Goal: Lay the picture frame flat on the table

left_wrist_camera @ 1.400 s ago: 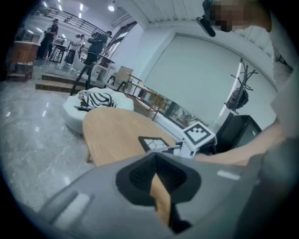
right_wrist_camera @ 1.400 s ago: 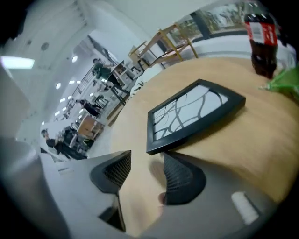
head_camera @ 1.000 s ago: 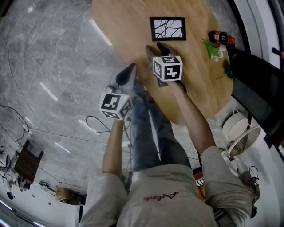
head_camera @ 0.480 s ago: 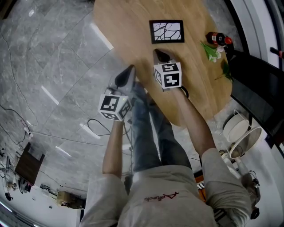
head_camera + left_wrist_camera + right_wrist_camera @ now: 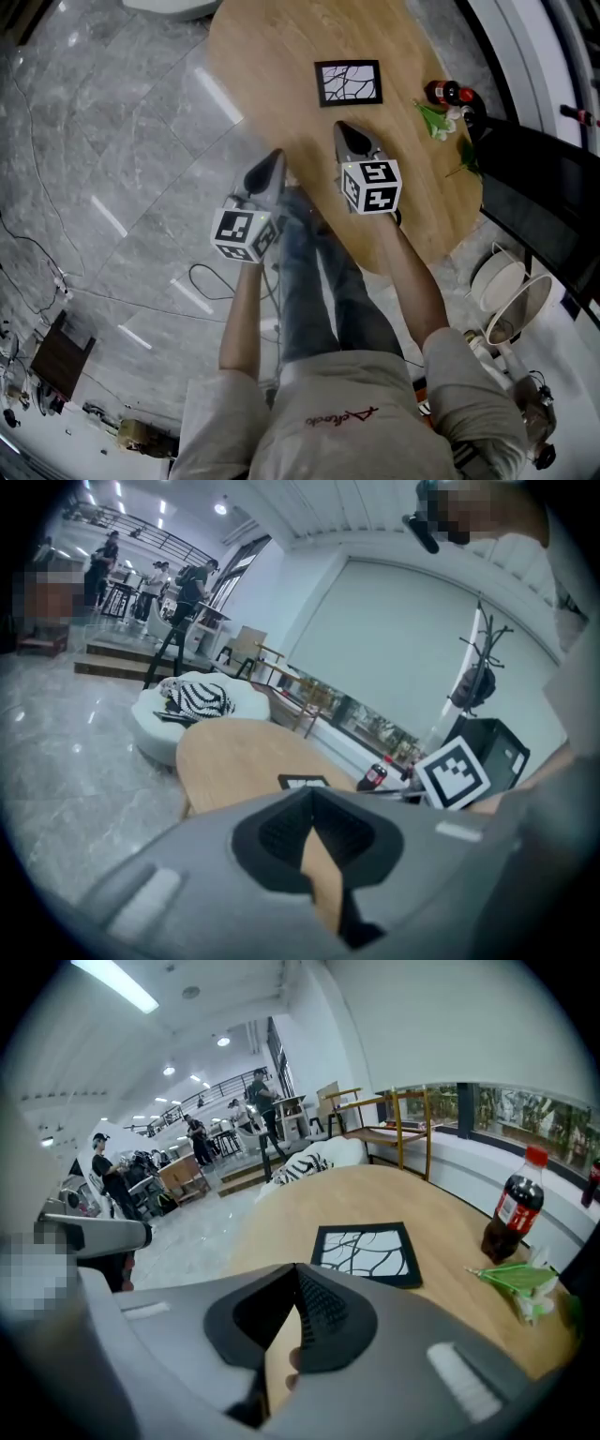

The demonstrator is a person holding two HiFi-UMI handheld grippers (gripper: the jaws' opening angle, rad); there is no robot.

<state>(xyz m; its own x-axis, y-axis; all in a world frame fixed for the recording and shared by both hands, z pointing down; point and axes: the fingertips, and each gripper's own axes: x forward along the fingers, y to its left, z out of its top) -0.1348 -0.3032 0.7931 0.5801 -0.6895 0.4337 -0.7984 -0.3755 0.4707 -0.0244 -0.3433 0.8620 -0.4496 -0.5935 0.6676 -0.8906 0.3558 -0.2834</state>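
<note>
The black picture frame with its white branch drawing lies flat on the oval wooden table, face up. It also shows ahead in the right gripper view and small in the left gripper view. My right gripper hangs above the table on the near side of the frame, apart from it, its jaws shut on nothing. My left gripper is at the table's near edge, further from the frame. Its jaws meet at the tip with nothing between them.
A cola bottle and a green sprig with white flowers lie on the table to the frame's right. Beyond that edge are a black chair and a white fan. A white pouf stands past the table's far end.
The right gripper's jaws, open a second ago just short of the frame, have shut on nothing, and that gripper has lifted away. The left gripper has risen a little.
</note>
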